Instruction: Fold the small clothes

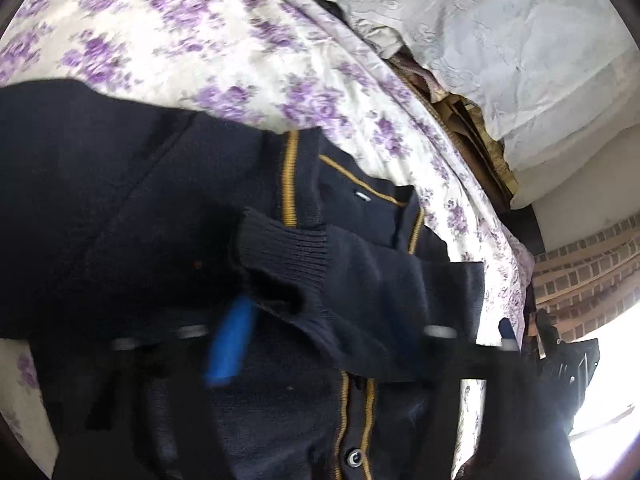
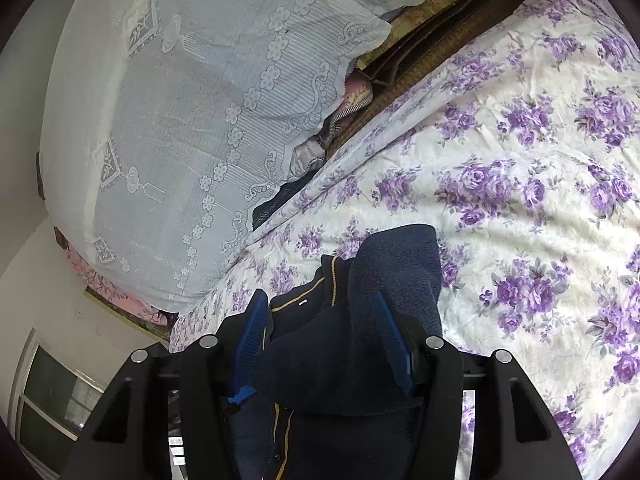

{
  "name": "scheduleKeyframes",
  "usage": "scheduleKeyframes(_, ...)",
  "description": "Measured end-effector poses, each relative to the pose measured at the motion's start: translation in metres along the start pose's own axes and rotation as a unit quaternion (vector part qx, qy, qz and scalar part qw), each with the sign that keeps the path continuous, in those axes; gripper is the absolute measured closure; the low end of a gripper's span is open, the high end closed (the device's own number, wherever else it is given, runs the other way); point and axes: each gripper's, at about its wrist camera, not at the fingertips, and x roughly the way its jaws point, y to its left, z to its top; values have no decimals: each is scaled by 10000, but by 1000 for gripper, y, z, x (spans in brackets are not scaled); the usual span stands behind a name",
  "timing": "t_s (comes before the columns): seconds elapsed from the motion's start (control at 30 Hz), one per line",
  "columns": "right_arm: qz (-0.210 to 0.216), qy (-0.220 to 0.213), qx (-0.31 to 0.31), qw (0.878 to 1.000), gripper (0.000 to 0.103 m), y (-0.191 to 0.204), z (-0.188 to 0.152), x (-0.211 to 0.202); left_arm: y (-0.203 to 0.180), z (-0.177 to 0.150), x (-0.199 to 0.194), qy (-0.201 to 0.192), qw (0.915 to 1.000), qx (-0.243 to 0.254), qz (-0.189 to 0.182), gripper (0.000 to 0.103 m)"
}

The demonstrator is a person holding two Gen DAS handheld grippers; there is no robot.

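A small navy knitted cardigan [image 1: 140, 208] with yellow stripes along its buttoned front lies on the floral bedsheet [image 1: 240, 40]. In the left wrist view a ribbed sleeve cuff [image 1: 288, 248] drapes over my left gripper [image 1: 272, 320]; one blue finger [image 1: 230, 344] shows and the other is hidden by cloth. In the right wrist view my right gripper [image 2: 320, 312] has its blue fingers [image 2: 390, 332] apart, with the cardigan [image 2: 340, 360] and a sleeve [image 2: 400, 264] lying between them.
A white lace cloth [image 2: 180, 120] covers a pile along the bed's far edge, with brown and pink bedding [image 2: 400, 60] beneath it. A brick-pattern wall [image 1: 580, 272] and bright window sit at the right of the left wrist view.
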Motion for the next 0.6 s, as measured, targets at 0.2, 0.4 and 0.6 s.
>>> scheduleKeyframes(0.2,15,-78,-53,10000,46,2,2,-5,18,2,-11,-43,9990,-229,-387,97)
scheduleKeyframes(0.4,11,-139,-56,9999,46,2,7,-5,7,4,-47,-777,9963,286,212,97)
scheduleKeyframes(0.6,-96,317,-498,9982,49,18,4,35,25,-1,-23,-584,9944,260,842,95)
